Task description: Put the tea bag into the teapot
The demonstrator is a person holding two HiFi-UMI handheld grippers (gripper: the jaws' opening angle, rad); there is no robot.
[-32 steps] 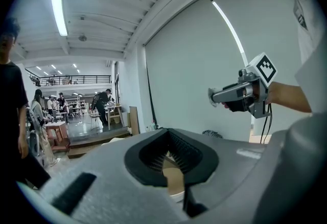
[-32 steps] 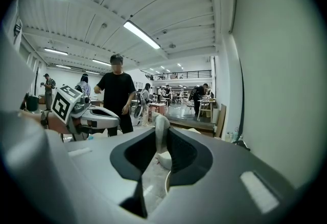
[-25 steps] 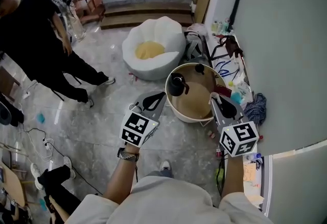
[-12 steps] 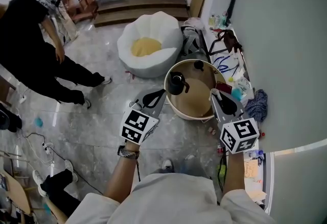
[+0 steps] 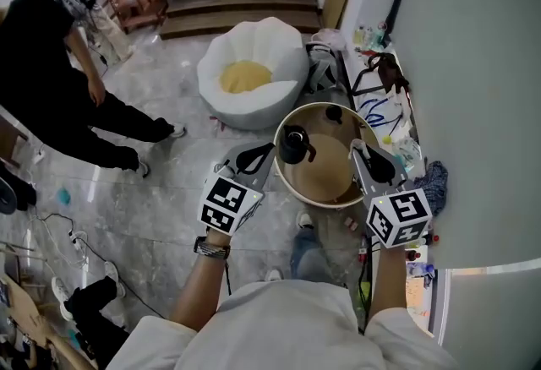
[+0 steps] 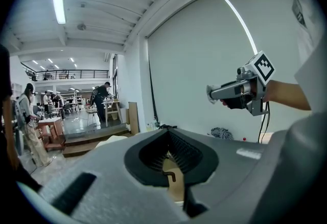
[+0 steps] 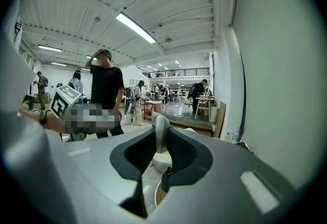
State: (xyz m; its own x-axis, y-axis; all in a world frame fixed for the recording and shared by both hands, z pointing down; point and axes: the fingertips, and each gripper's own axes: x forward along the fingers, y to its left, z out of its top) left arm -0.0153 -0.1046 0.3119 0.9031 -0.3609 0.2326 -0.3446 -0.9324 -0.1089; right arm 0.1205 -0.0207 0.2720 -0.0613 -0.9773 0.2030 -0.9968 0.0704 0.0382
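Tea bag (image 7: 160,131) sat clenched in the right gripper (image 5: 358,152), short of the teapot (image 5: 293,144) on the table (image 5: 330,182); left gripper (image 5: 260,159) was closed, empty. Best carried level, squarely over the teapot's mouth, before release.

Just ahead of the grey left gripper (image 5: 269,155) is a black teapot (image 5: 293,144) on a tan, pale-rimmed table (image 5: 325,176). In the grey right gripper (image 5: 355,147) is a whitish tea bag (image 7: 160,128). The marker cubes (image 5: 226,206) bear black-and-white squares.

One teapot (image 5: 293,144), one tea bag (image 7: 160,132)
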